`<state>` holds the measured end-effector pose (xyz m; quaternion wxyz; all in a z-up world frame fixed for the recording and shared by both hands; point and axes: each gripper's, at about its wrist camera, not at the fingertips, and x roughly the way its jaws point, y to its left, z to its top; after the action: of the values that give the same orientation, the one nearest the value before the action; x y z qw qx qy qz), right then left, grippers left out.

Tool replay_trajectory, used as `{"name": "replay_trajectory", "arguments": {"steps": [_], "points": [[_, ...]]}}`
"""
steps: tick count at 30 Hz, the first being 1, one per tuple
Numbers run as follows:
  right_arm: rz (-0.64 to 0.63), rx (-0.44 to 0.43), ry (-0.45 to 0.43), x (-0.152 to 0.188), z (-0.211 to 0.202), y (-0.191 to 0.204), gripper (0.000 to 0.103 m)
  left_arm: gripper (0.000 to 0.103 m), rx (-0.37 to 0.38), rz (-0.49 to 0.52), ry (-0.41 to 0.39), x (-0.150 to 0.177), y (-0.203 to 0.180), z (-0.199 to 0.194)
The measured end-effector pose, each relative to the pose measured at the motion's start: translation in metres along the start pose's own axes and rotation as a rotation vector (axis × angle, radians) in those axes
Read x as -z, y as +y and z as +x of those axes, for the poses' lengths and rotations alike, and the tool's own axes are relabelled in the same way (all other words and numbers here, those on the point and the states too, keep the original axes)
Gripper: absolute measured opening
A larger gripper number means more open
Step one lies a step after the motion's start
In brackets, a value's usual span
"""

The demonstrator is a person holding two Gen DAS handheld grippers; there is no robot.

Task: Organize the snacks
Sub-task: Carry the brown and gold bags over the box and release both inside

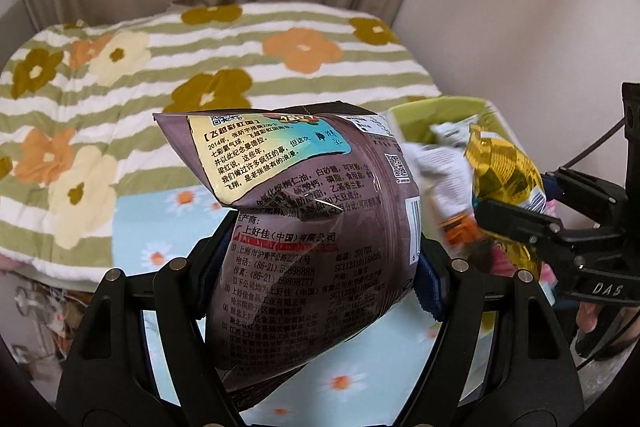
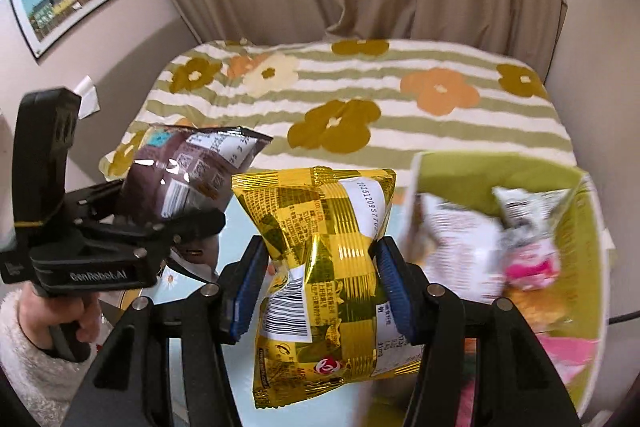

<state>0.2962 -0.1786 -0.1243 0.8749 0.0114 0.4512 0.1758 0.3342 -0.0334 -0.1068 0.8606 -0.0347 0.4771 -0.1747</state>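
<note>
Looking at it from here, both grippers are loaded: the right gripper (image 2: pixel 320 259) is squeezed tight round the waist of a gold snack bag (image 2: pixel 320 267), pinched between its blue pads (image 2: pixel 390 279), and the left gripper (image 1: pixel 320 267) is clamped on a brown snack bag (image 1: pixel 308 227) standing up out of its jaws. Just past them on the right sits the green bin (image 2: pixel 588 247) with a few packets already inside, so I'd say partly sorted, these two still to go. Flowery blanket (image 2: pixel 360 99) behind.

A bed (image 2: pixel 460 135) carries a striped, flowered quilt (image 1: pixel 248 67). Just beside the quilt, a green box (image 2: pixel 576 243) of snack packets sits on a pale-blue daisy sheet (image 1: pixel 160 219).
</note>
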Motion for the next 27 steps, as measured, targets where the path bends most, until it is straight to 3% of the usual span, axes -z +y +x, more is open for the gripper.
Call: {"name": "replay_trajectory", "arguments": {"steps": [7,13,19,22,27], "points": [[-0.023,0.009,-0.032,0.012,-0.054,-0.073,0.052,0.074,0.03,0.001,-0.046,-0.001,-0.102,0.012],[0.0,0.037,-0.048,0.019,-0.076,-0.123,0.052,0.074,0.042,0.008,-0.016,0.004,-0.169,0.041],[0.09,0.036,-0.068,0.026,-0.084,-0.167,0.052,0.078,0.027,0.034,0.071,0.007,-0.204,0.077],[0.121,0.034,-0.055,0.031,-0.081,-0.18,0.052,0.103,0.022,0.039,0.094,0.011,-0.21,0.086],[0.158,0.013,-0.028,0.041,-0.077,-0.193,0.052,0.103,-0.01,0.05,0.127,0.022,-0.206,0.085]]}}
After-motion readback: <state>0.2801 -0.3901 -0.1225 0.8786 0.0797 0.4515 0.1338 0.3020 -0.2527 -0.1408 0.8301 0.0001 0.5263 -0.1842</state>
